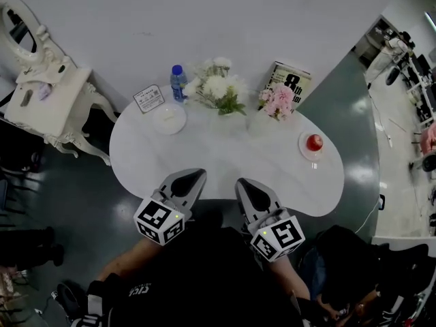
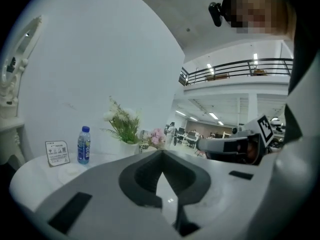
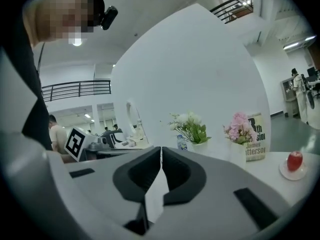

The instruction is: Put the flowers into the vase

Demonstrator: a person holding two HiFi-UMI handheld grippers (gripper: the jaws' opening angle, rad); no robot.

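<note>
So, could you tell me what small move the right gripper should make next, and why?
Probably open the right gripper and ease it forward toward the pink flowers. It and the left gripper are shut and empty at the table's near edge, and that bunch is the nearer to it. The bunch already seems to stand in a vase, though, so perhaps nothing remains.

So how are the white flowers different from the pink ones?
The white flowers make a bigger bunch than the pink flowers. The white flowers stand beside the water bottle; the pink flowers stand by the book. Both stand upright at the back of the table.
</note>
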